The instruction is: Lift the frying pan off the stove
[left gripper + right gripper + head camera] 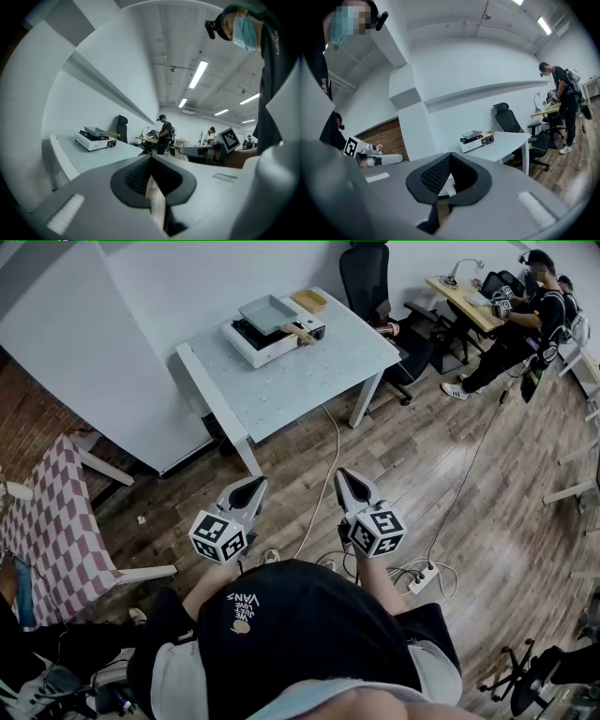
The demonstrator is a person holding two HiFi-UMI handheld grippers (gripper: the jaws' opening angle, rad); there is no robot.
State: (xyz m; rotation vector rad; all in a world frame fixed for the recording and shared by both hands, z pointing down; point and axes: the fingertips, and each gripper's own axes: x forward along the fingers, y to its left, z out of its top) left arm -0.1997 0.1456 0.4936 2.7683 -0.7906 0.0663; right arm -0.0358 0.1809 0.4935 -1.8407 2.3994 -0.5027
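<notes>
1. My left gripper has its jaws clenched, pad against pad. In the left gripper view nothing sits between them, and only a sliver of wooden floor shows past the tips.
2. My right gripper is the same, with its jaws pressed together on nothing.
3. I hold both grippers in front of my waist, side by side and apart from each other. They point toward the worktop, with a stretch of floor between me and its near corner.
4. The frying pan is a square grey one and sits on the white portable stove. The stove stands along the worktop's far edge, beside the white wall, nearer the corner by the black office chair.
5. The pan's wooden handle sticks out over the stove's right end, toward the chair-side edge.
6. As I judge it, no part of the task is done yet. The pan rests flat on the stove and neither gripper is near it.
7. What is left is everything: step up to the worktop, open one pair of jaws, close them on the wooden handle, and raise the pan clear of the stove.
8. The handle looks like the natural place to grip. The pan will probably tip away from the handle side as it comes up, so a firm hold seems wise.
</notes>
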